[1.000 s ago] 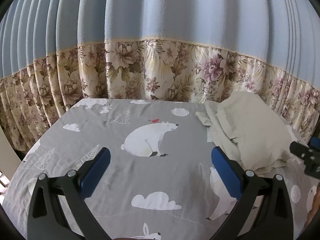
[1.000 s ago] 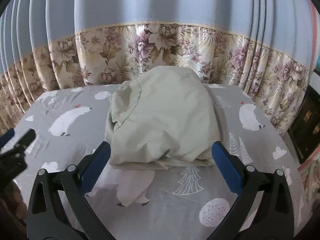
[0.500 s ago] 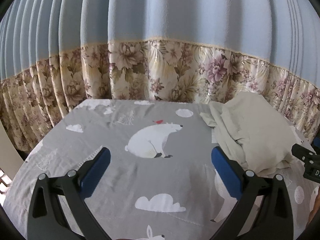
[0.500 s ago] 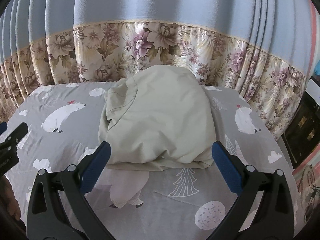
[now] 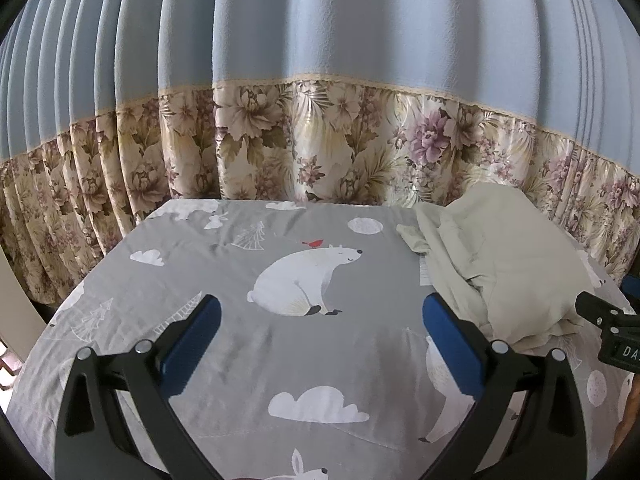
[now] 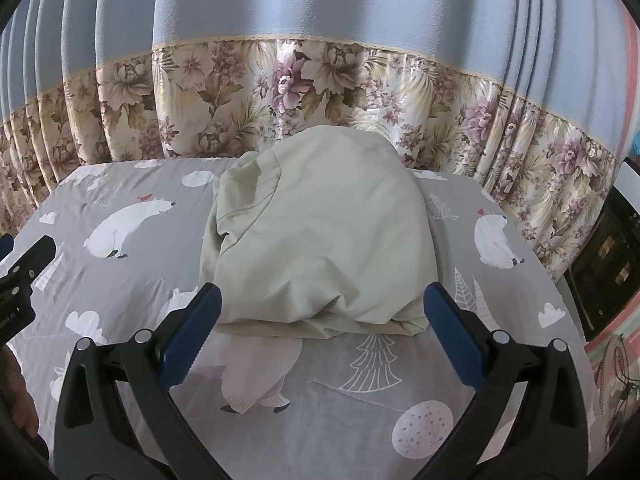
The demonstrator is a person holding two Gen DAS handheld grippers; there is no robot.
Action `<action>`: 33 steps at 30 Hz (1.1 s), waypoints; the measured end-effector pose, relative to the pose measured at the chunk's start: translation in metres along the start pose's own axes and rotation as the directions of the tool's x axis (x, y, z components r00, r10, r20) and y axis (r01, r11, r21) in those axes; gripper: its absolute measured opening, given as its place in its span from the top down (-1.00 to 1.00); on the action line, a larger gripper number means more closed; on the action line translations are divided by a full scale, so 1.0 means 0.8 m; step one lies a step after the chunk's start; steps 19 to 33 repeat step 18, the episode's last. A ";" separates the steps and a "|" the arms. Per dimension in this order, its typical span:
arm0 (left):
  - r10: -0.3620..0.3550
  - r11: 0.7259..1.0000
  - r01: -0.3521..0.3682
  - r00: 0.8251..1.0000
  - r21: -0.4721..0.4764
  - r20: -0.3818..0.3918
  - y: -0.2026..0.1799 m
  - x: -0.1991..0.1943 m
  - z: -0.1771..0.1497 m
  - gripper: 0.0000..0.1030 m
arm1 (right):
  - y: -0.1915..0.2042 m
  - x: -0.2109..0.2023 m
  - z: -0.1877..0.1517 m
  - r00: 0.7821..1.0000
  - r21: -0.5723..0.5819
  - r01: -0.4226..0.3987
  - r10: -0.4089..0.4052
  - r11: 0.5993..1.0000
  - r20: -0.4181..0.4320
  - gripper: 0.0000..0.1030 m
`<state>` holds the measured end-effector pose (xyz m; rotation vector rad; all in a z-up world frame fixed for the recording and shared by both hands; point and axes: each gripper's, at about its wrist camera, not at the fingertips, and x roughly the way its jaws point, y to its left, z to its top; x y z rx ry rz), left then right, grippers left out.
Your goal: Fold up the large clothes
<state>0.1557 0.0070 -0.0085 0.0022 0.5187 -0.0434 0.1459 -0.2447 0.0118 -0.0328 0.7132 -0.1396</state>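
Moved: we have drawn both claws back; the garment (image 6: 324,232) sits smaller in view.
Left claw (image 5: 320,316): ours, apart, over bed (image 5: 224,360).
Right claw (image 6: 322,306): apart, facing garment.

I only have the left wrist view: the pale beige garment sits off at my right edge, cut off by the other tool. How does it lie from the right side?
Observer: In the right wrist view the pale beige garment is a rumpled heap, not spread out, lying centred ahead of the right gripper.
Operator: Is that gripper holding any of it?
Observer: No. Its blue-padded fingers are wide open, short of the heap's near edge.
Operator: Anything on the far side of the heap?
Observer: Only more grey polar-bear bedsheet, with another printed bear on it, and the floral curtain behind.
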 end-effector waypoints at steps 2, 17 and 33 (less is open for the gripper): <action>-0.002 1.000 0.002 1.000 -0.001 0.005 0.001 -0.001 0.002 -0.96 | 0.000 0.000 0.000 1.000 -0.001 -0.001 0.001 1.000 0.000 -0.94; -0.023 0.999 0.023 1.000 -0.022 0.006 0.013 0.000 0.004 -0.96 | 0.001 0.000 -0.001 1.000 -0.008 -0.005 0.005 1.000 0.002 -0.94; -0.025 0.999 0.026 1.000 -0.021 0.003 0.012 0.001 0.004 -0.96 | 0.001 0.000 -0.001 1.000 -0.009 -0.007 0.007 1.000 0.002 -0.94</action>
